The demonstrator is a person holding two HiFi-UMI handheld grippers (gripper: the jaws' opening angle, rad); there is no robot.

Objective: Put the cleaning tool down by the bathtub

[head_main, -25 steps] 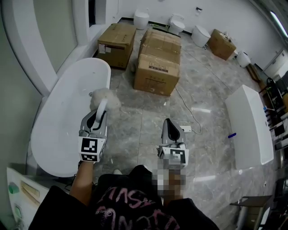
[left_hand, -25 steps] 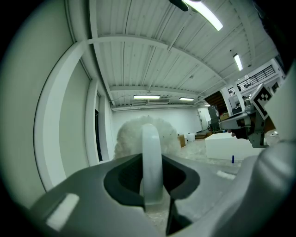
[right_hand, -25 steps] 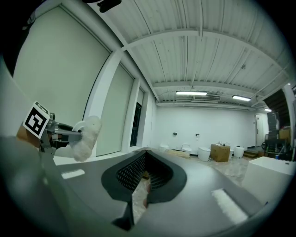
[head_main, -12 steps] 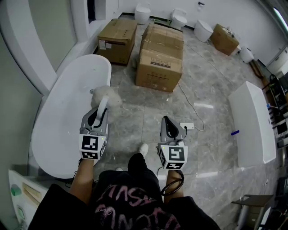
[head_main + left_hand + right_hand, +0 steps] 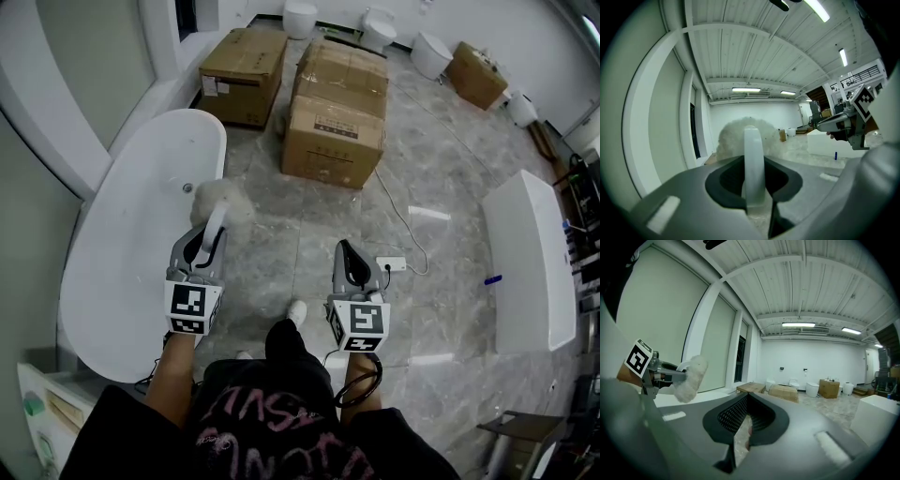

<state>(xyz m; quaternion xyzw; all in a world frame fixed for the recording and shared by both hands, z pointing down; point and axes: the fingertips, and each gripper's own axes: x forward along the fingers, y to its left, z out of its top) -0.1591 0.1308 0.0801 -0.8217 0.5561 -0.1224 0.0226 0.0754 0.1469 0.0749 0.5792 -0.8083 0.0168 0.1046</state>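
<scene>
Grey marble-look floor [image 5: 281, 244] fills the middle of the head view, with bright streaks of reflected light [image 5: 429, 214] toward 2 o'clock. An oval white bathtub [image 5: 122, 234] lies at 9 o'clock, beside a curved white wall frame [image 5: 56, 103]. Cardboard boxes sit at 12 o'clock: one [image 5: 242, 64] near the frame, a stack [image 5: 336, 103] just right of it, another [image 5: 476, 75] at 1 o'clock. White toilets [image 5: 380, 31] line the far white wall [image 5: 820, 362]. A rectangular white tub [image 5: 530, 272] stands at 3 o'clock. A white cable [image 5: 398, 211] runs to a power strip [image 5: 392, 264]. Strip lights [image 5: 798, 325] hang under the ribbed white ceiling [image 5: 811, 282], and a dark window [image 5: 741, 359] is set in the side wall.
</scene>
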